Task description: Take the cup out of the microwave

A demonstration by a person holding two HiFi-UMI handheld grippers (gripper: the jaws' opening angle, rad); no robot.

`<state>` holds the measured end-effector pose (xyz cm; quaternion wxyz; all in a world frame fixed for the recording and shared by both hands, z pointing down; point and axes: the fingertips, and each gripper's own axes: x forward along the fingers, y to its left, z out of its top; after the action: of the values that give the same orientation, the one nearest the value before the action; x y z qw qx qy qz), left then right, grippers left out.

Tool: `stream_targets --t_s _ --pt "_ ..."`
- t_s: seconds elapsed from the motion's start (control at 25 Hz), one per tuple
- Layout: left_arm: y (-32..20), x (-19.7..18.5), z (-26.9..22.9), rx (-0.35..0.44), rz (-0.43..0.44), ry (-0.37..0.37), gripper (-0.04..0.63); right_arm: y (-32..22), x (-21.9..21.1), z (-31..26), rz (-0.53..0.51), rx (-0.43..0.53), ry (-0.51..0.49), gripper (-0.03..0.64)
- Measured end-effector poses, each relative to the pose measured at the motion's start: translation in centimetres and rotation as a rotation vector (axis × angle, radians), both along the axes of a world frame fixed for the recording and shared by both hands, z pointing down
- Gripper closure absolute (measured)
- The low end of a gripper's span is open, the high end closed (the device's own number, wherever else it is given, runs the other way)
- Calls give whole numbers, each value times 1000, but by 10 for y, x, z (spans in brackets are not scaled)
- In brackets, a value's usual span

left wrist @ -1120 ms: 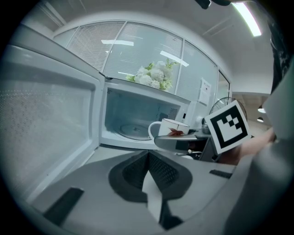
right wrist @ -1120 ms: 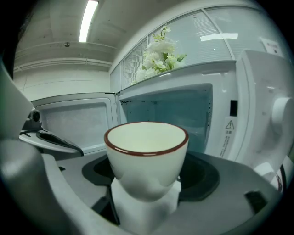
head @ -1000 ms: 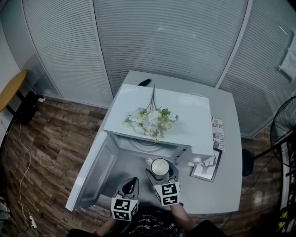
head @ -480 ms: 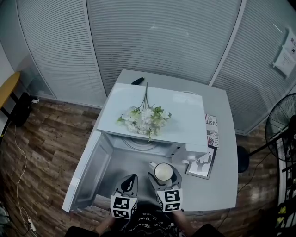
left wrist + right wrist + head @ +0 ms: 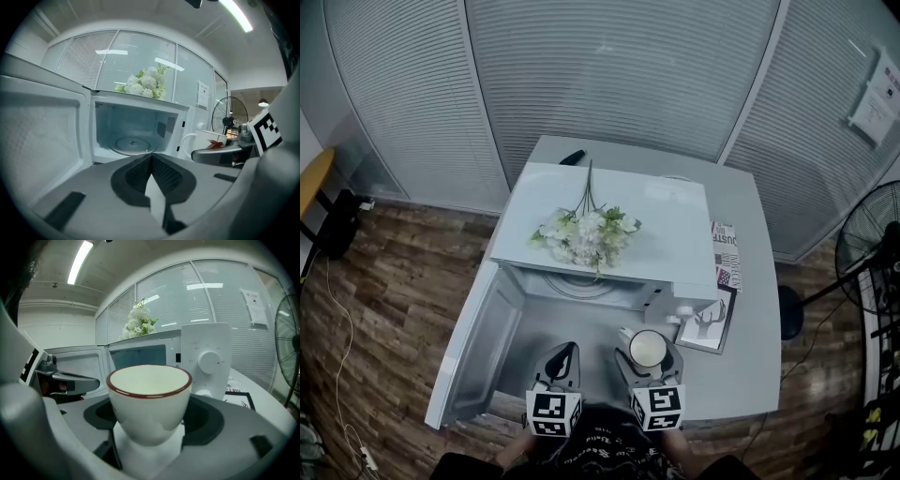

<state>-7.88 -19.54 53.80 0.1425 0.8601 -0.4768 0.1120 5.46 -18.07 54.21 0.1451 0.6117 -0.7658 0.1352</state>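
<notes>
1. Door (image 5: 476, 349) of the microwave (image 5: 680, 234) is hanging wide open at the oven's 8 o'clock, leaving the front of the cavity free.
2. Left gripper (image 5: 565, 354) is hovering before the cavity mouth with its jaws pressed together on nothing. Its own view is looking past them at the bare turntable (image 5: 130, 143).
3. Flowers (image 5: 586, 234) are lying on the oven roof, at 12 o'clock from both grippers (they seem to have no part in this job).
4. Right gripper (image 5: 650, 356) is clamping the cup (image 5: 149, 397) between its pads. The cup is sitting upright, with its handle pointing toward 10 o'clock in the head view. It is outside the cavity, in front of the control panel and over the table (image 5: 750, 375). Whether its foot is touching the table I cannot tell.
5. Removal is looking all but done, with only the set-down remaining. The walls are tapering, so a firm squeeze and a level rim should be guarding against a slip. The bare table toward 5 o'clock looks the safest spot, clear of the picture frame (image 5: 710, 323) at the cup's 2 o'clock. The jaws should be parting only once the base is resting flat.
</notes>
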Motion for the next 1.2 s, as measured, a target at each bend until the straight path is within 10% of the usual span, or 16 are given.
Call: stream_targets --t_s 1.2 --pt "-3 4 -1 4 13 -10 591 7 1 -3 -15 -10 50 215"
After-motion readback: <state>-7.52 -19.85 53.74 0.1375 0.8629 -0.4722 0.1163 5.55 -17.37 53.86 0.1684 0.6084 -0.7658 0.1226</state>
